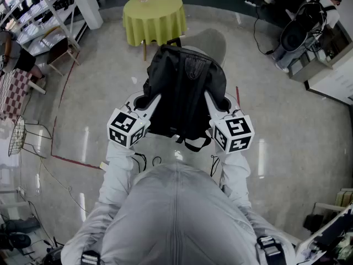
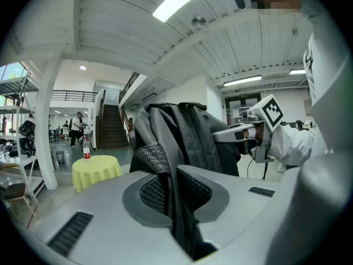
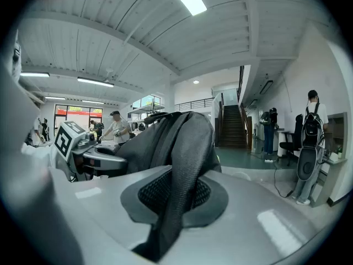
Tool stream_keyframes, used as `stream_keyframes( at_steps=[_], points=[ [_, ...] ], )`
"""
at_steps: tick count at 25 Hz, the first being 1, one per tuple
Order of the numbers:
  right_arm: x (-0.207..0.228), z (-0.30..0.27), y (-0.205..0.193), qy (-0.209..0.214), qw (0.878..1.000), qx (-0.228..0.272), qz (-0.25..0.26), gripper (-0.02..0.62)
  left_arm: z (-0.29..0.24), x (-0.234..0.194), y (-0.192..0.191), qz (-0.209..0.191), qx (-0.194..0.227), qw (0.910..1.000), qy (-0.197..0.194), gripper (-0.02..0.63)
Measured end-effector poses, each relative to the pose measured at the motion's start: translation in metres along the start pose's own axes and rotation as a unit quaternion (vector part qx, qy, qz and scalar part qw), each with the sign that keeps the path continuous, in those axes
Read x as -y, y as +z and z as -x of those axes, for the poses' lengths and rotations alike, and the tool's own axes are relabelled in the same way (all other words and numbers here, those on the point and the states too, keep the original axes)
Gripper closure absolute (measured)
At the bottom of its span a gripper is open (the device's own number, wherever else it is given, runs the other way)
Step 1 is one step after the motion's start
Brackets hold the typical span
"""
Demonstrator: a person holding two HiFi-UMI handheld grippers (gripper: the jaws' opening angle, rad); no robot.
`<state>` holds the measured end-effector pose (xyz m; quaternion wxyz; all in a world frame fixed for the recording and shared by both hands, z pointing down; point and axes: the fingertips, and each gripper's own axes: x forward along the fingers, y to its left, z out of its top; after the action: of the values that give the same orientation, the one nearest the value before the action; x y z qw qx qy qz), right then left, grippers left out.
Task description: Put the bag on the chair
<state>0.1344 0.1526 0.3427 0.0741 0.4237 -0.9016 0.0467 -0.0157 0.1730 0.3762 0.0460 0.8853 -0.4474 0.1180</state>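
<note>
Both grippers are on the bag (image 1: 185, 93). It hangs in the air, right in front of the person and between the two hands.

The left gripper (image 1: 148, 106) has its fingers clamped on a strap (image 2: 165, 170). The right gripper (image 1: 216, 106) pinches the other strap (image 3: 182, 164) just as tight.

The bag's long axis runs straight away from the person, top handle at the far end. The load is shared, with one gripper on each side and neither hand nearer than the other.

Now, where's the chair? A grey shape (image 1: 215, 40) peeks out just past the bag's far right corner. That looks like the target, though the bag hides most of it. The yellow counter (image 1: 153, 12) stands farther off, to the left. So the carry looks to go forward and slightly right, then down.
</note>
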Motion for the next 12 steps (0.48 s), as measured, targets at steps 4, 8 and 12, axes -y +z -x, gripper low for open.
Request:
stream_keyframes(
  at_steps=[4, 8, 12],
  points=[
    [0.01, -0.004, 0.0, 0.006, 1.0, 0.0, 0.001, 0.549, -0.01, -0.001, 0.001, -0.001, -0.002, 1.0, 0.004, 0.569],
    [0.018, -0.007, -0.001, 0.013, 1.0, 0.002, 0.0, 0.549, -0.016, 0.0, 0.001, 0.004, -0.003, 0.9999, 0.01, 0.569],
    [0.022, -0.01, -0.001, 0.025, 1.0, -0.001, -0.005, 0.549, -0.02, 0.0, 0.001, 0.008, -0.004, 0.9997, 0.023, 0.569]
  ],
)
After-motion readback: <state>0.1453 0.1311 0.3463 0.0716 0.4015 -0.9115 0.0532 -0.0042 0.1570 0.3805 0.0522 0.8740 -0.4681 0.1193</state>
